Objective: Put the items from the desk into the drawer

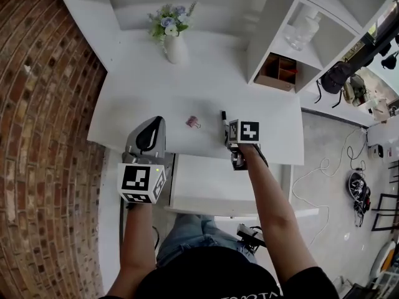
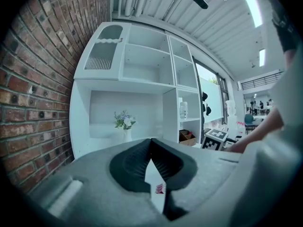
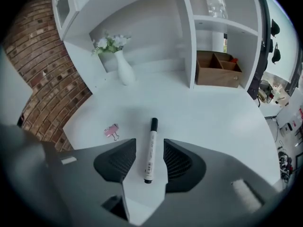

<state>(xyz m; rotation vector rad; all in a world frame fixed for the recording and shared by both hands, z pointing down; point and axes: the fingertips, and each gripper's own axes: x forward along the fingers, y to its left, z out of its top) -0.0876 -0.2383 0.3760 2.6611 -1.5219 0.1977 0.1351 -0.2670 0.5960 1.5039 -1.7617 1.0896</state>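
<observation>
Since the marker point(image 3: 151, 136) lies on the desk point(image 3: 203, 112) between the parted jaws of your right gripper point(image 3: 150, 148), its long axis running straight along them (cap end farthest), that hand is nearer; your left gripper point(image 2: 151, 143), jaws together and empty, hangs farther off.

A white vase point(image 1: 176, 48) of pale blue and white flowers point(image 1: 168, 22) stood before me at the desk's point(image 1: 143, 98) far edge, left of its middle. Near the far right corner, an open wooden box point(image 1: 278, 72) sat inside a white shelf unit point(image 1: 268, 23), with a clear glass jar point(image 1: 303, 30) on the shelf above. A brick wall point(image 1: 37, 136) ran along the left edge.
</observation>
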